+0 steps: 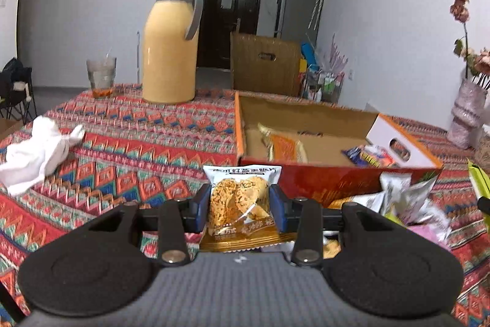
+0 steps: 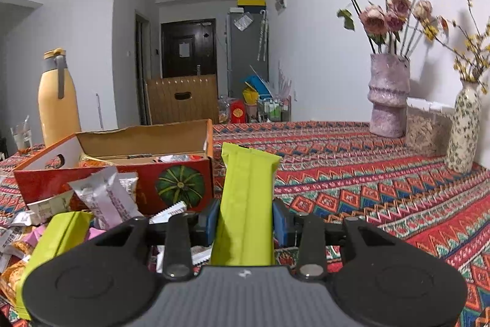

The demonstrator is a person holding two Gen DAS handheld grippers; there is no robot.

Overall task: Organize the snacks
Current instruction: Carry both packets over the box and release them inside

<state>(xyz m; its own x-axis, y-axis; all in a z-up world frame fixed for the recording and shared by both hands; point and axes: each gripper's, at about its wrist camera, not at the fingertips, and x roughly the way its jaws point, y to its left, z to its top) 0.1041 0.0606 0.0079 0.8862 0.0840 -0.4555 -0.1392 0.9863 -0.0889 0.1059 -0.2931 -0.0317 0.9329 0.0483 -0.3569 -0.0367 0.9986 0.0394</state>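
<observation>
My left gripper (image 1: 240,206) is shut on a clear cracker packet (image 1: 240,198) with a gold bottom edge, held upright above the patterned tablecloth. Just beyond it stands the open red cardboard box (image 1: 333,181), with an orange packet (image 1: 284,147) and a blue packet (image 1: 367,157) inside. My right gripper (image 2: 246,221) is shut on a long lime-green snack packet (image 2: 246,204) that sticks up between its blue pads. In the right wrist view the same box (image 2: 180,183), with a pumpkin picture on its side, sits to the left. A heap of loose snack packets (image 2: 101,198) lies in front of it.
A yellow thermos jug (image 1: 170,51) and a glass (image 1: 101,77) stand at the table's far side. Crumpled white cloth (image 1: 36,149) lies at the left. Two flower vases (image 2: 389,94) (image 2: 464,127) and a clear container (image 2: 427,127) stand at the right by the wall.
</observation>
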